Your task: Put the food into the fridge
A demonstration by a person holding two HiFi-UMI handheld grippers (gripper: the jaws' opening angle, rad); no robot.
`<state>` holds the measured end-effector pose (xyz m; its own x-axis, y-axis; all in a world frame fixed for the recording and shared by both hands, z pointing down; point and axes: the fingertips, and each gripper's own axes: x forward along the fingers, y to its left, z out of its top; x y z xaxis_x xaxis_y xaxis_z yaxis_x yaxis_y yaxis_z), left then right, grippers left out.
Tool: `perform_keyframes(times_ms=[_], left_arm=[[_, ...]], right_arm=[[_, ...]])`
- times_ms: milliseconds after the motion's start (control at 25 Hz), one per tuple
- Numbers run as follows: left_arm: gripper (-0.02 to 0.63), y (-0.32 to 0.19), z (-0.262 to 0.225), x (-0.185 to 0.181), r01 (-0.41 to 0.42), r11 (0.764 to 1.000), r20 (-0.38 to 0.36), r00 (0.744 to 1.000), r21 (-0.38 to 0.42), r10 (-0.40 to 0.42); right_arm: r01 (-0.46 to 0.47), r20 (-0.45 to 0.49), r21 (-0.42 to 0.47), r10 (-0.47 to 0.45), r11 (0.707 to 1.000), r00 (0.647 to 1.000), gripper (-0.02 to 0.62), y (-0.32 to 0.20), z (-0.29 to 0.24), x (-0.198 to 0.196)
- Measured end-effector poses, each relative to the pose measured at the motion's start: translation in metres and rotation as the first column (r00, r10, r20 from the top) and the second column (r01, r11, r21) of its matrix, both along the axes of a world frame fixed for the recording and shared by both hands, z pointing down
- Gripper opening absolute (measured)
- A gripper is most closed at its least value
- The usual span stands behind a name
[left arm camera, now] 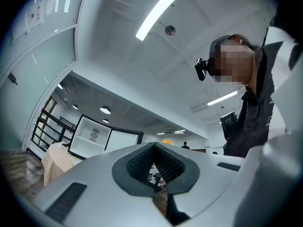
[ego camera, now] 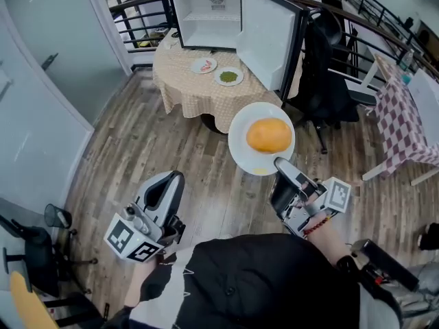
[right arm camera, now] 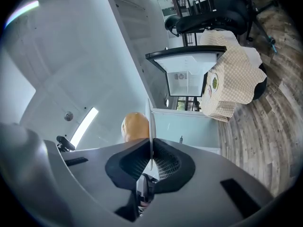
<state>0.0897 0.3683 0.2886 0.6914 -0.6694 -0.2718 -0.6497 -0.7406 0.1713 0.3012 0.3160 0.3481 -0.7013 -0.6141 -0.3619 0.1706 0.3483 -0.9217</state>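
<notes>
A white plate carrying a round orange-yellow food item hangs over the wooden floor, and my right gripper is shut on its near rim. In the right gripper view the plate's edge runs between the pads, with the food on its left. My left gripper is lower left, shut and holding nothing. The small fridge stands open on a round table ahead, its door swung to the right and its white shelves bare. It also shows in the left gripper view.
Two small plates lie on the checked cloth before the fridge: one with reddish food, one with green food. A black office chair stands right of the table and a checked side table further right. A glass wall runs along the left.
</notes>
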Motion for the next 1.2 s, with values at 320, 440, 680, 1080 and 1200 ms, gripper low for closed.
perform_keyframes(times_ms=[320,440,680,1080,1200], left_arm=[[0.012,-0.054,0.005,-0.054,-0.003,1.0,-0.004,1.0,-0.023,0.003],[0.012,-0.062,0.016,-0.055,-0.023,0.997,0.032,0.999,-0.071,0.025],[0.012,-0.076,0.031,-0.073,-0.018,0.993,0.035,0.999,-0.113,0.022],[0.012,-0.107,0.042,-0.078,-0.066,0.991,0.044,0.996,-0.117,0.071],[0.012,-0.127,0.045,-0.075,-0.068,0.992,0.076,0.994,-0.109,0.076]], right_arm=[[-0.003,-0.016,0.007,0.003,1.0,1.0,0.025,-0.06,-0.002,-0.053],[0.006,-0.011,-0.001,-0.006,1.0,1.0,0.025,-0.067,0.001,-0.061],[0.023,-0.036,-0.037,-0.024,0.999,0.999,0.025,-0.077,0.018,-0.084],[0.043,-0.052,-0.067,-0.047,0.997,0.998,0.025,-0.123,0.029,-0.111],[0.051,-0.057,-0.072,-0.055,0.996,0.997,0.025,-0.143,0.031,-0.116]])
